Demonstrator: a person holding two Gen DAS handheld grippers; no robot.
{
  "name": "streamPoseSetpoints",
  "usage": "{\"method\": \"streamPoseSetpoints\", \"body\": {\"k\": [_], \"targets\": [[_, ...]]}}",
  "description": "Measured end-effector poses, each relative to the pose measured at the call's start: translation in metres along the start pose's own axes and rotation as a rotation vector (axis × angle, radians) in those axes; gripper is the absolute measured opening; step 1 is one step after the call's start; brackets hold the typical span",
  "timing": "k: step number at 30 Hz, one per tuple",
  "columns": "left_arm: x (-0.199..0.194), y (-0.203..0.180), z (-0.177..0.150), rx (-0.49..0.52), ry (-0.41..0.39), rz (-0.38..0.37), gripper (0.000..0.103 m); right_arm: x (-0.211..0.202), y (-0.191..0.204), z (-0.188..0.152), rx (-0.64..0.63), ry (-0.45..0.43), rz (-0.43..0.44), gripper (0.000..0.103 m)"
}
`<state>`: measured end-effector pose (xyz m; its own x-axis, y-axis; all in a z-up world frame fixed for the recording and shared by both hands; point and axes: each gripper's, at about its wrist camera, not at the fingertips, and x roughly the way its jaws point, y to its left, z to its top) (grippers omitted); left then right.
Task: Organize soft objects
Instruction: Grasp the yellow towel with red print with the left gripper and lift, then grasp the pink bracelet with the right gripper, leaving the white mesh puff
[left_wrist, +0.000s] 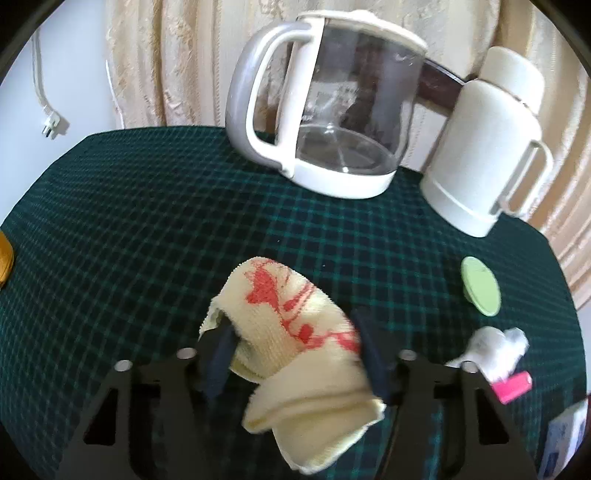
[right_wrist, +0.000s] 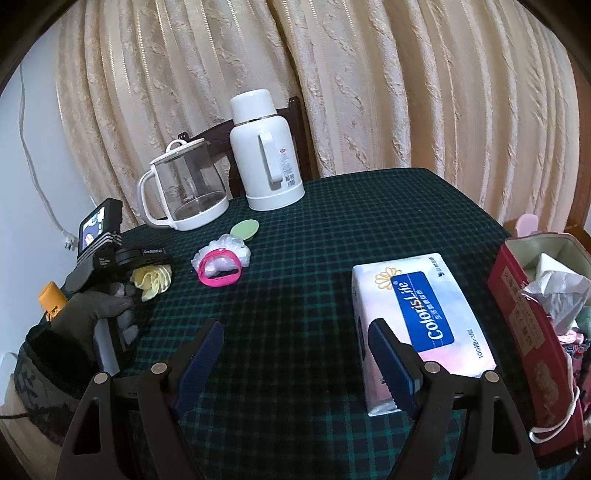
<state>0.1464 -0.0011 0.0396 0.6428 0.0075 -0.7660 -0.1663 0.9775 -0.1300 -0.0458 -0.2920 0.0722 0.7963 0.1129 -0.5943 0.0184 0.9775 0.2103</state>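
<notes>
Gripping the pale yellow cloth (left_wrist: 295, 354) with red markings, the left gripper (left_wrist: 295, 354) had its dark pads pressed against both sides of the bunched fabric, one folded end hanging out toward the camera. In the right wrist view the same cloth (right_wrist: 153, 282) showed at the left gripper's tip (right_wrist: 147, 266), low over the green checked tablecloth (right_wrist: 332, 229), with a gloved hand (right_wrist: 96, 306) on the handle. At twelve o'clock from the cloth stood a glass kettle (left_wrist: 332, 122); at one o'clock a white thermos (left_wrist: 487, 147); at three o'clock a green round lid (left_wrist: 480, 286); at four o'clock a crumpled white plastic piece (left_wrist: 495, 347) and a pink band (left_wrist: 511, 387). The right gripper (right_wrist: 295, 362) hung released, jaws wide with nothing between them, its right finger (right_wrist: 388, 365) overlapping the near end of a tissue pack (right_wrist: 417, 325). At three o'clock from the pack sat a red box (right_wrist: 517, 314) holding crumpled tissue and other soft things.
</notes>
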Motion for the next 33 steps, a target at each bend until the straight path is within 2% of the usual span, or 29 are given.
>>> {"method": "streamPoseSetpoints", "body": {"k": [6,13,21,30,33], "targets": [[-0.023,0.002,-0.005,0.029,-0.047,-0.051,0.041,0.006,0.008,0.003,-0.003,0.025,0.021,0.084],[-0.05,0.009,-0.006,0.02,-0.09,-0.122,0.041,0.021,0.025,0.011,-0.035,0.051,0.024,0.084],[-0.08,0.013,-0.004,0.008,-0.155,-0.184,0.041,0.058,0.05,0.027,-0.048,0.116,0.086,0.084],[-0.084,0.02,-0.002,-0.018,-0.169,-0.185,0.041,0.107,0.072,0.038,-0.056,0.16,0.121,0.084],[-0.083,0.022,-0.002,-0.024,-0.167,-0.188,0.041,0.123,0.078,0.039,-0.065,0.16,0.124,0.087]]}}
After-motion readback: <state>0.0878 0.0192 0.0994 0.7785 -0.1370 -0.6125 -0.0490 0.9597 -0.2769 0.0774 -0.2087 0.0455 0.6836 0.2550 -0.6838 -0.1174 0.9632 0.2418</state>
